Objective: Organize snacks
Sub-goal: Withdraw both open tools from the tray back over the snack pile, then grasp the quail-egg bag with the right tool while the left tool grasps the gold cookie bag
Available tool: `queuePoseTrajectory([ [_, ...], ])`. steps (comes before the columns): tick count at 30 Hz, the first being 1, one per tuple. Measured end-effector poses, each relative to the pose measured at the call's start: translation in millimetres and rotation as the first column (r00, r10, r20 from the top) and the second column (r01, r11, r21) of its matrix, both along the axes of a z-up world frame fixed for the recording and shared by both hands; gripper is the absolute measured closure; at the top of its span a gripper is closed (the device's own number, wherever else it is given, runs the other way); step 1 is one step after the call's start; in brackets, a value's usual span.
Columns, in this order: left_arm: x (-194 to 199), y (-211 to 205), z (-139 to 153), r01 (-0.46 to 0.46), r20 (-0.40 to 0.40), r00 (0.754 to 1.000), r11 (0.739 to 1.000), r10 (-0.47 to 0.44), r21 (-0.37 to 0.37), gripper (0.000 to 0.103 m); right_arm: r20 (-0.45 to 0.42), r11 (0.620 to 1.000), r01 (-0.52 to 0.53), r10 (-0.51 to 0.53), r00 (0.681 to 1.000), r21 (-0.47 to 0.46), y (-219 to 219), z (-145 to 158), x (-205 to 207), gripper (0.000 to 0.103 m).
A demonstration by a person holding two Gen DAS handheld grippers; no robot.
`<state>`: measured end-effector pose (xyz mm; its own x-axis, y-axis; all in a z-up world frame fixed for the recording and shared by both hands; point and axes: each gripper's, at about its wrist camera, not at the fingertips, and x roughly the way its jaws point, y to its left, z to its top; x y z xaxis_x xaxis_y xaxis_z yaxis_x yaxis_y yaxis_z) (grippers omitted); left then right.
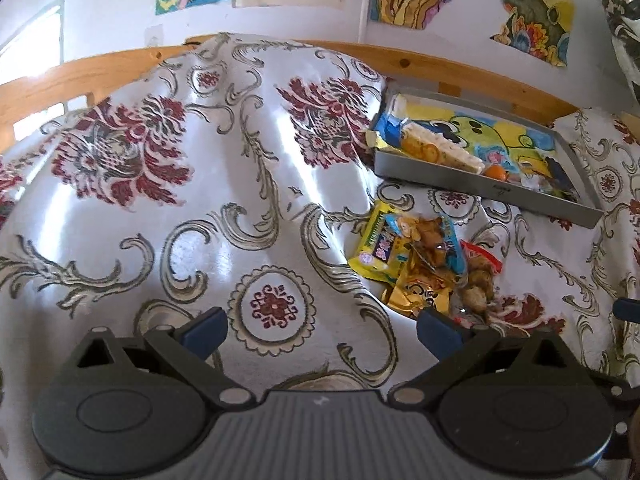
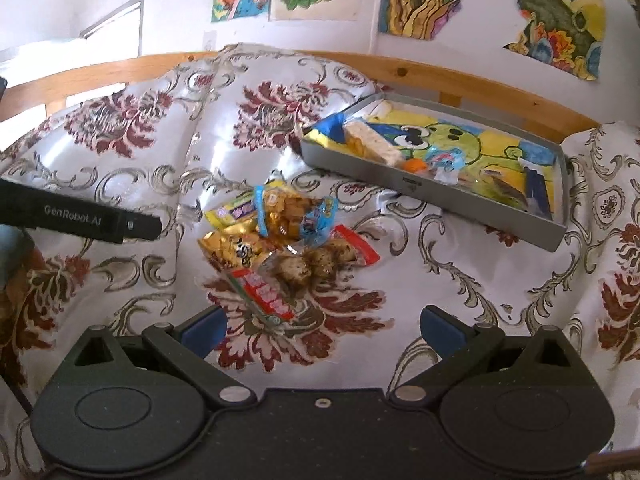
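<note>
We locate the snack pile (image 2: 288, 240) on the patterned bedspread (image 2: 460, 300), directly ahead of the right tongs (image 2: 323, 330) and in front of the grey tray (image 2: 440, 196). The pile holds a red-and-white packet (image 2: 262, 294) nearest the tongs, a clear bag of brown pieces (image 2: 312, 266), a gold wrapper (image 2: 230, 248), a blue-edged bag (image 2: 292, 216) and a yellow packet (image 2: 232, 212); the wrappers overlap and touch one another.

The tray sits just beyond the pile, near the wooden bed rail (image 2: 460, 80). It already carries a long pale bar (image 2: 374, 142), a small orange item (image 2: 416, 166) and several small wrapped pieces on a cartoon-printed liner.

We judge the task partly done: some snacks are in the tray, the pile remains outside it. The step in hand is the approach to the next pick.

Both tongs are spread apart and carry nothing. The left tongs (image 1: 322, 330) sit to the left of the pile over bare bedspread; their right finger (image 1: 436, 326) is just beside the gold wrapper.

For the next move we recommend the red-and-white packet, since it lies at the near edge. The move calls for lowering the right tongs around its narrow width and closing without catching the soft cloth or the clear bag that touches it.
</note>
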<state>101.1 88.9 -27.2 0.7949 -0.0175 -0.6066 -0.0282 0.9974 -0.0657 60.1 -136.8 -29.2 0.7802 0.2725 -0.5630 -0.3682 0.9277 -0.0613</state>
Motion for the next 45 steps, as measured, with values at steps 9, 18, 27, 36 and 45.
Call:
queuePoseTrajectory([
  [9,31.4,-3.2,1.4,0.092,0.017,0.996,0.996,-0.092,-0.014,0.000,0.024,0.999,0.049,-0.050,0.998,0.020,4.8,-10.0,33.7,0.001],
  [18,57.1,0.8,0.6,0.156,0.000,0.988,0.988,-0.156,0.020,0.000,-0.041,0.994,0.099,-0.097,0.994,0.053,20.4,-24.0,80.6,0.001],
  [27,67.0,10.5,-4.1,0.147,0.009,0.989,0.989,-0.147,-0.002,0.000,-0.181,0.983,0.173,-0.159,0.970,0.062,36.1,-44.2,130.3,0.001],
  [36,70.0,-3.8,-7.1,0.218,0.014,0.976,0.975,-0.217,-0.043,0.000,-0.198,0.992,0.123,-0.124,0.972,-0.017,32.6,-51.4,129.4,0.011],
  [45,75.3,-26.7,-10.2,0.310,-0.024,0.950,0.949,-0.311,-0.051,0.001,-0.170,0.999,0.008,-0.015,0.985,-0.047,9.4,-42.5,115.8,0.038],
])
